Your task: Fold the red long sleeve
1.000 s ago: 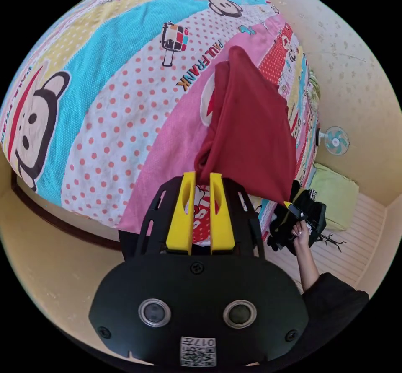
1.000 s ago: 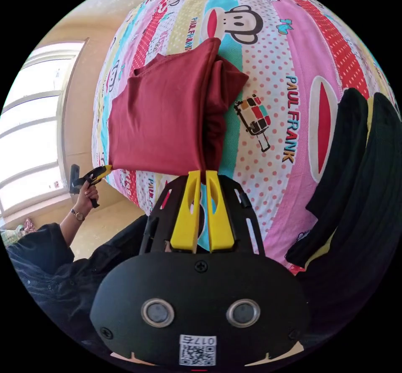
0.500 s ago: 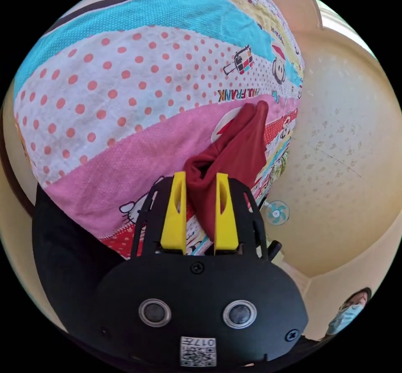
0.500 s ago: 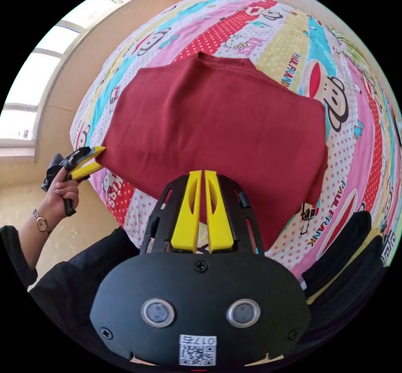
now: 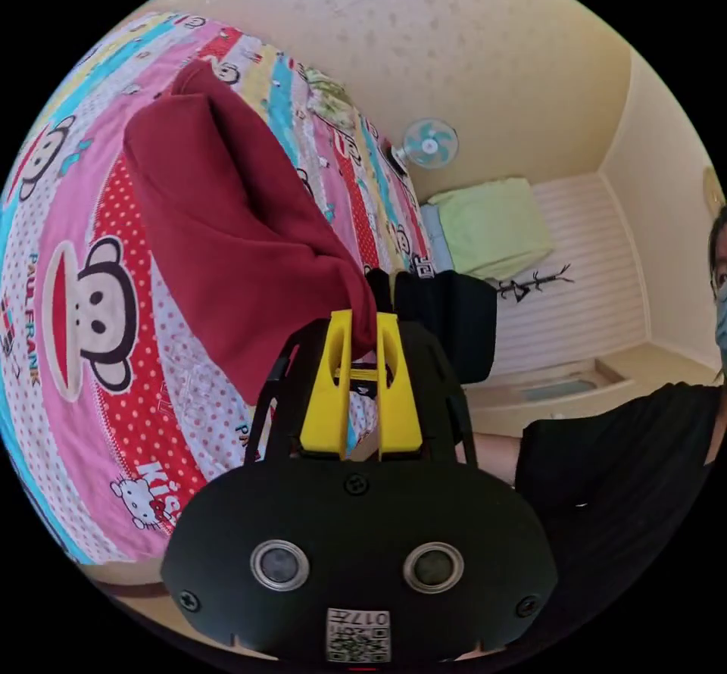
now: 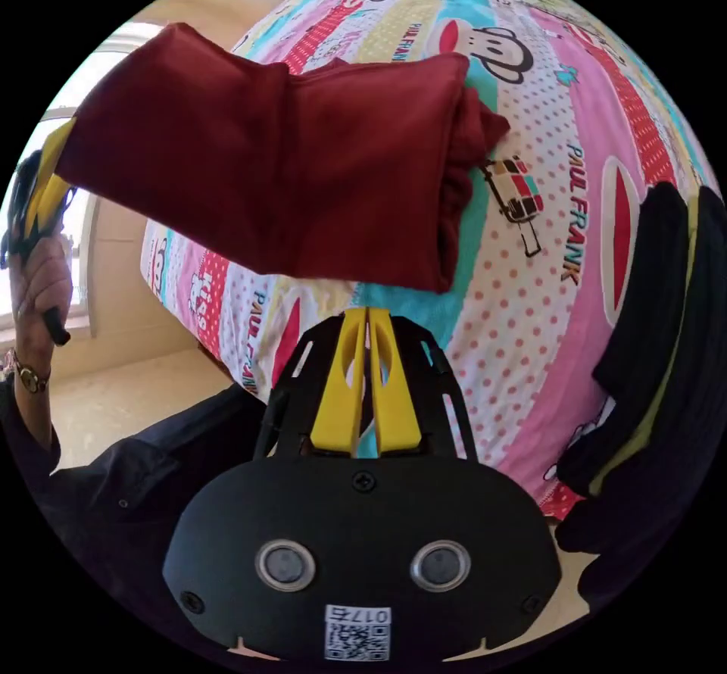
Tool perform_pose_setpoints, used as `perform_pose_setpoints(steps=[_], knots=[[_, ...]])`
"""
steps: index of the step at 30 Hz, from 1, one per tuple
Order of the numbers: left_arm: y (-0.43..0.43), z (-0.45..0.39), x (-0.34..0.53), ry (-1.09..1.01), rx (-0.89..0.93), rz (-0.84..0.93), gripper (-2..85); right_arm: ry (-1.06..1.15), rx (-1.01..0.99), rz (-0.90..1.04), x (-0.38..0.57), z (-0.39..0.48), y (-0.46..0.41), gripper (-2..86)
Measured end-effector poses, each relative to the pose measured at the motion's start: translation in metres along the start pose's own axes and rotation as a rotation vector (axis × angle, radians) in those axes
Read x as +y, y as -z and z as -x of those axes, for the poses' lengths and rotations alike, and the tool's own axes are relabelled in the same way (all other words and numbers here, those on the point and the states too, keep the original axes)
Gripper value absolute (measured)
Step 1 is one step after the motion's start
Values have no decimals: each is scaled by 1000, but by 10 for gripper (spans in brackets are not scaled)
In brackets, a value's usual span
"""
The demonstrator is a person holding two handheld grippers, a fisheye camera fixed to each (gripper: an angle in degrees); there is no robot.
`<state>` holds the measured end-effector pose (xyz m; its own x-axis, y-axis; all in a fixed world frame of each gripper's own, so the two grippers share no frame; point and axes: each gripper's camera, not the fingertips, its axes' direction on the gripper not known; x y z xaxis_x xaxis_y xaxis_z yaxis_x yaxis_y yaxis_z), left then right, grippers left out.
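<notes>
Red long sleeve (image 5: 227, 227) is partly folded & half-lifted: one corner is pinched in the left gripper (image 5: 362, 326), far end draped on the bed (image 5: 68, 371) toward 10 o'clock in the left gripper view. In the right gripper view the shirt (image 6: 288, 166) hangs as a layered slab from 9 to 2 o'clock, its far folded edge touching the bedsheet, the raised corner held at 9 o'clock by the left gripper (image 6: 47, 174) in a hand (image 6: 42, 280). Fabric looks light, soft, floppy w/ no stiffness, so it sags between supports & layers may slide apart; probably best taken at corners or along a folded edge, pinching all layers. Left fingers narrow, clamped on cloth. Right gripper (image 6: 367, 318) fingers are pressed together w/ nothing between them, just below the shirt's lower edge, apart from it. Bed has a busy cartoon-print sheet, soft, likely a bit grippy. Dark clothes (image 6: 659, 341) lie at 3 o'clock. Room: pale yellow walls, small fan (image 5: 429, 144) on the wall, green cushion (image 5: 492, 227), bright window (image 6: 76, 219).
</notes>
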<state>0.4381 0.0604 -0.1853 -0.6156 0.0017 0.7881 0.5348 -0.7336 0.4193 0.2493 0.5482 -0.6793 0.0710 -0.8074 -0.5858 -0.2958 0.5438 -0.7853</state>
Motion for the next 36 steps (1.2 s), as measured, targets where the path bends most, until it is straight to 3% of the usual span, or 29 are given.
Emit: perform_pose_setpoints(steps=[3,6,9,13,15,19,26,31,36], knots=[[-86,-8,-1,-8,-15,154,64,-149,-10,27,49,-41,-6,7],[-146,4,13,112,-72,288,92,-240,-49,44,81,-68,-15,10],[-130,3,36,166,-102,155,107,-268,-100,38,96,-83,-17,16],[-63,27,77,351,-280,-95,133,-299,-171,12,99,-97,-14,36],[-51,54,90,453,-305,-111,148,-307,-204,6,98,-101,-13,50],[-81,118,108,580,-115,20,163,-359,-417,-70,101,-112,-2,86],[-117,127,106,601,-108,125,140,-705,-1292,-175,113,-139,-52,192],[-90,110,107,565,126,136,83,-835,-1313,-261,102,-135,-64,237],[-57,65,98,466,211,149,79,-843,-1355,-474,81,-132,-47,264]])
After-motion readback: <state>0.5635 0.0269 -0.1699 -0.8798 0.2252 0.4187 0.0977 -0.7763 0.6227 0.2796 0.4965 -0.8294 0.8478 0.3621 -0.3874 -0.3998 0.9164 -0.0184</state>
